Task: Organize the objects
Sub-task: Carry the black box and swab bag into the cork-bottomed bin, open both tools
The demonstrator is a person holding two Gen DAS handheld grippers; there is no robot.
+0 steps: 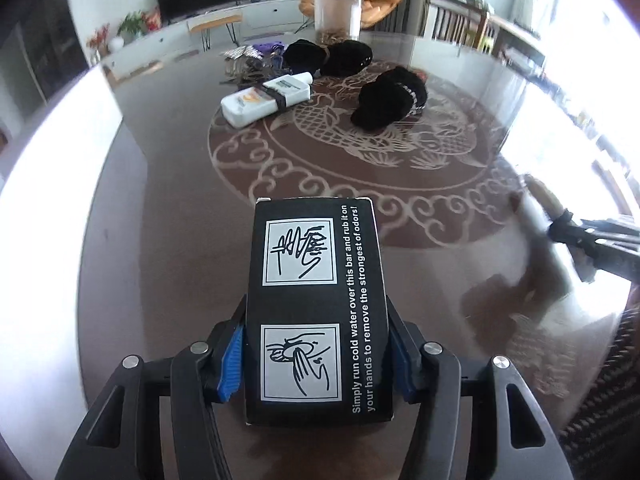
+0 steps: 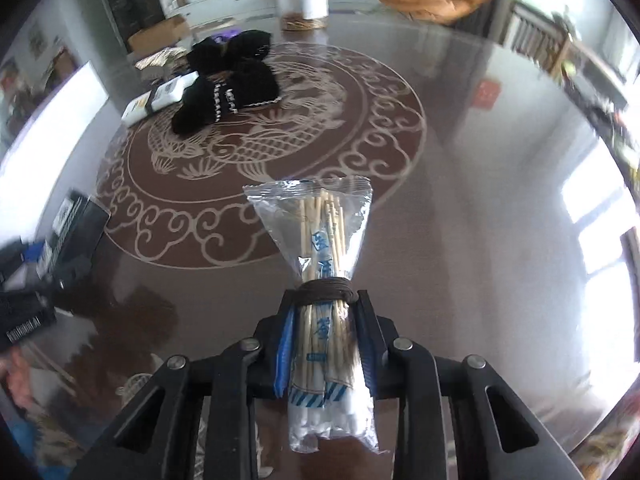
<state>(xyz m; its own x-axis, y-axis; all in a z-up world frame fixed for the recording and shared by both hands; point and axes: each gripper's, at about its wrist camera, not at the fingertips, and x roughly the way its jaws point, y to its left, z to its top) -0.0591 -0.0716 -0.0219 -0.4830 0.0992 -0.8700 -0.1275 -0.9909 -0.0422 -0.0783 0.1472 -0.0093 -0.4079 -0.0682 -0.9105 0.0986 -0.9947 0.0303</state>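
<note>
My left gripper (image 1: 316, 356) is shut on a black box (image 1: 316, 300) printed with hand-washing drawings and white text; its blue pads (image 1: 232, 364) press both long sides. The same black box (image 2: 76, 228) shows blurred at the left edge of the right wrist view. My right gripper (image 2: 326, 332) is shut on a clear packet of wooden sticks and cotton swabs (image 2: 320, 240), bound with a dark band at the fingertips. Blurred, the right gripper (image 1: 592, 240) shows at the right edge of the left wrist view.
On the glossy round table (image 1: 440, 260) with a dragon pattern lie a white bottle (image 1: 268, 98), black fabric bundles (image 1: 390, 98), small clutter (image 1: 256, 60) and a clear jar (image 1: 336, 12). The table edge curves close on both sides.
</note>
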